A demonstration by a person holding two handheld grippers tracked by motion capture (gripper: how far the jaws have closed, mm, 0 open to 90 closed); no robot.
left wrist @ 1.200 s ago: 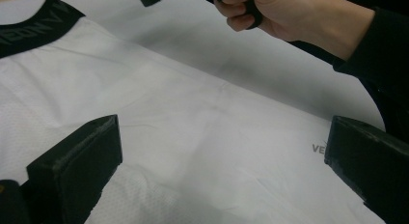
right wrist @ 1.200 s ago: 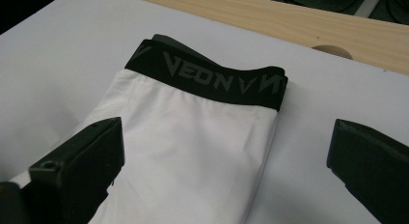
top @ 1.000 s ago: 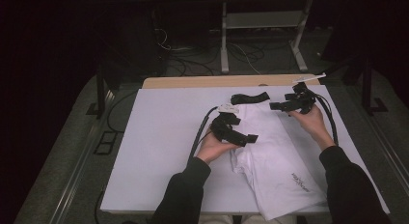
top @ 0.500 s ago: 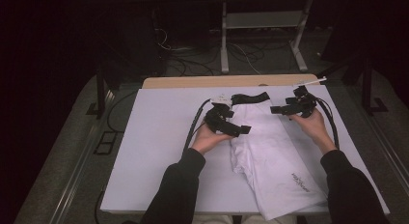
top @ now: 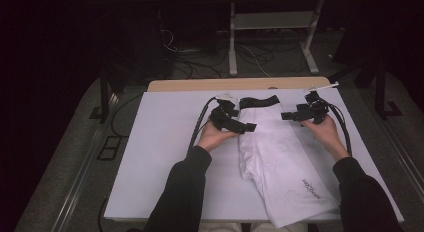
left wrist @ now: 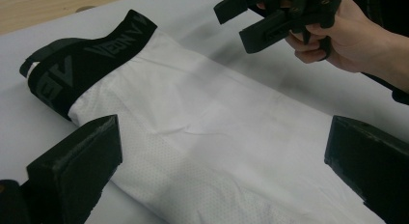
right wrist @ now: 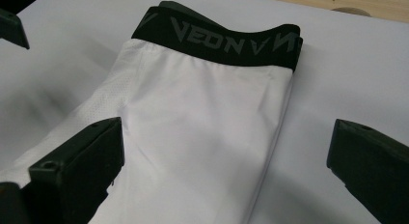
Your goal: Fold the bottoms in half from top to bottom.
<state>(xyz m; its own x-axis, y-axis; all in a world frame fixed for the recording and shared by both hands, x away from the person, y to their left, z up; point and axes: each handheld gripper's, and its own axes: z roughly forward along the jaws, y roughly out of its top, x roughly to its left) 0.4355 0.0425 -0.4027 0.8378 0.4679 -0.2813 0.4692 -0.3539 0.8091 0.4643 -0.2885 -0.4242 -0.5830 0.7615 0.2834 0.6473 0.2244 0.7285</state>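
White sports shorts with a black waistband lie folded lengthwise on the white table cover, waistband at the far end. My left gripper hovers open at the garment's left edge, just below the waistband. At the right side of the waistband my right gripper is open too. In the left gripper view the shorts lie between the spread jaws, with the waistband at upper left and the other gripper beyond. The right gripper view looks at the waistband and white fabric.
The white cover leaves a strip of bare wooden tabletop at the far edge. Cables trail from both grippers across the cover. Beyond the table stand a metal frame and floor cables in the dark.
My left gripper has moved up along the shorts' left edge toward the waistband. The right gripper has stayed beside the waistband's right end.
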